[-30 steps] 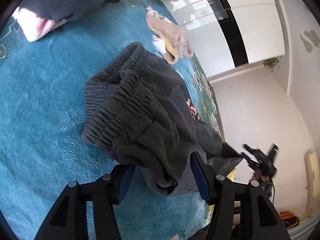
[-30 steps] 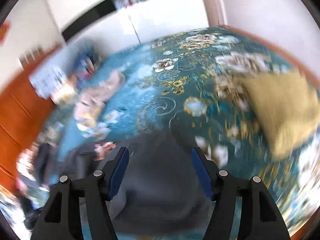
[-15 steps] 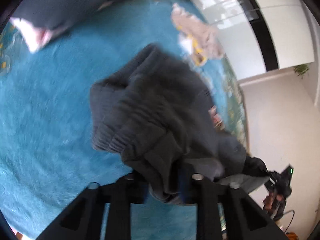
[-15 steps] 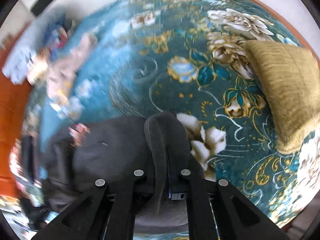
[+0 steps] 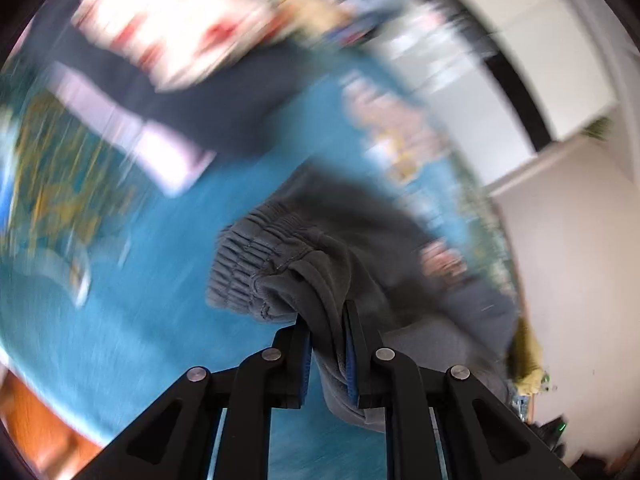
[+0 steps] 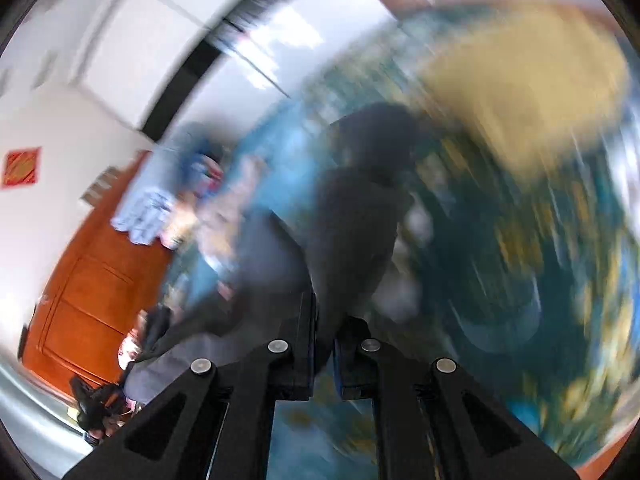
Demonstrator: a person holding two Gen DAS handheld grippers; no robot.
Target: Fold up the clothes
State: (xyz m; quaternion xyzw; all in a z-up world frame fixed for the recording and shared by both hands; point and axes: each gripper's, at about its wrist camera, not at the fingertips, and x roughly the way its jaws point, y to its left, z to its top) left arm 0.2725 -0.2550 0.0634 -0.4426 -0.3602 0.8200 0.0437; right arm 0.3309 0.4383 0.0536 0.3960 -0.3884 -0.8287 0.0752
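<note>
Dark grey sweatpants with a ribbed elastic waistband hang lifted above the teal floral bedspread. My left gripper is shut on the waistband end. In the right wrist view my right gripper is shut on the other end of the same grey sweatpants, which stretch away from the fingers. Both views are motion-blurred.
A dark garment with pink and white parts lies at the far left of the bed. A pinkish-beige garment lies further back. A yellow cushion sits on the bed at right. An orange wooden door stands at left.
Both grippers went from open to shut on the sweatpants, then lifted them off the bed. Both cameras swung quickly, blurring the views.
</note>
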